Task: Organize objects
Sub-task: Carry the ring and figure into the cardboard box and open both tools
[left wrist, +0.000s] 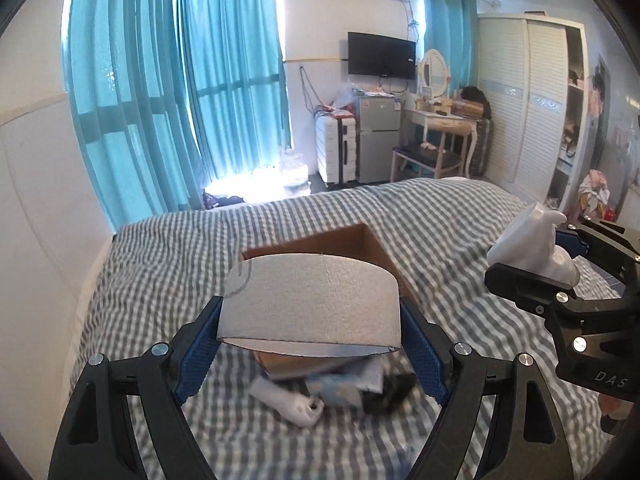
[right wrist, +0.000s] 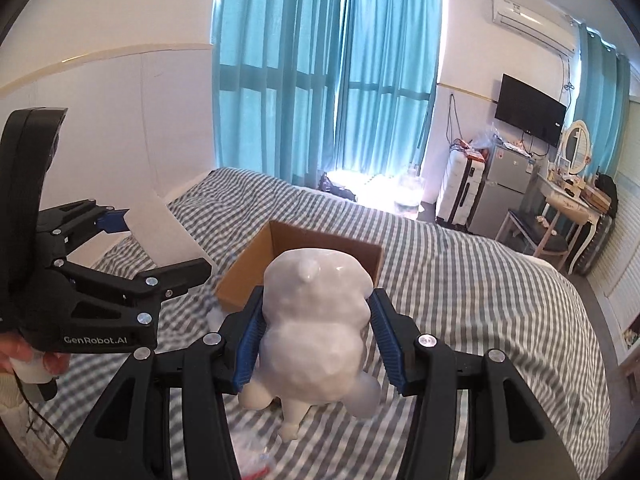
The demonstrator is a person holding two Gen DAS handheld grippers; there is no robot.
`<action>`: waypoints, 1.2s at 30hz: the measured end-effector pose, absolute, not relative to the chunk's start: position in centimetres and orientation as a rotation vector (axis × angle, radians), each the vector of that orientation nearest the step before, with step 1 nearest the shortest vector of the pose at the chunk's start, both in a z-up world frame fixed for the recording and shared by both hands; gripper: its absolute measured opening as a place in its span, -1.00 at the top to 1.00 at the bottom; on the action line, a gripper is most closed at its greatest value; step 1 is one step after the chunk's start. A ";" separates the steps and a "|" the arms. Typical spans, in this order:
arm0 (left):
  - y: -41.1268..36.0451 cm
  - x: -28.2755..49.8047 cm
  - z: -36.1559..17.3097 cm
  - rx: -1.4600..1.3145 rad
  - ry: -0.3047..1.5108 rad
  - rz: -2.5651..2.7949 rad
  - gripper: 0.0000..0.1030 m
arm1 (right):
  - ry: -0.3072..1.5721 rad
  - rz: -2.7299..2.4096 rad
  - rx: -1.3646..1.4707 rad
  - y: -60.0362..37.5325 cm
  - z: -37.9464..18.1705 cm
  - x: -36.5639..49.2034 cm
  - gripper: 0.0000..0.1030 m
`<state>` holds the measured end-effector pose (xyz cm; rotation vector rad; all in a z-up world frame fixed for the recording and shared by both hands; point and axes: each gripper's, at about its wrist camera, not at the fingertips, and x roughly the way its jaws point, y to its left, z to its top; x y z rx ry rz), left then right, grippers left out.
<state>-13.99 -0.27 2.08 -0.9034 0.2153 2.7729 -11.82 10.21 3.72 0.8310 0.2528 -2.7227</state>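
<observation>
Left wrist view, tape roll hiding cardboard box, blurred clutter beneath

"GenRobot.AI" on left claw body, "DAS" on right claw body

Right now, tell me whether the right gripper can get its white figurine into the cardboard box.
Probably yes. The right gripper holds the white figurine just short of the open cardboard box, with nothing between them; the left gripper, holding a tape roll, stays off to one side.
</observation>
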 end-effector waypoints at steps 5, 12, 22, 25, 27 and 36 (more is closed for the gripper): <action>-1.0 -19.0 1.3 -0.938 0.203 2.789 -0.66 | 0.232 -2.721 0.872 9.8 3.0 -18.0 0.01; -1.5 -25.8 -2.7 -1.038 0.198 2.783 -0.66 | 0.160 -2.719 0.958 9.9 -0.4 -27.3 0.01; -1.0 -31.4 -11.6 -1.213 0.175 2.678 -0.66 | 0.121 -2.671 1.114 10.0 -8.3 -34.8 0.01; -0.6 -31.6 -13.2 -1.224 0.187 2.656 -0.66 | 0.116 -2.649 1.148 10.1 -10.4 -35.8 0.01; -0.1 -31.4 -13.7 -1.198 0.220 2.654 -0.66 | 0.122 -2.646 1.158 10.1 -11.2 -35.9 0.01; -0.4 -30.7 -14.1 -1.185 0.160 2.607 -0.71 | 0.127 -2.646 1.167 9.9 -11.8 -35.3 0.00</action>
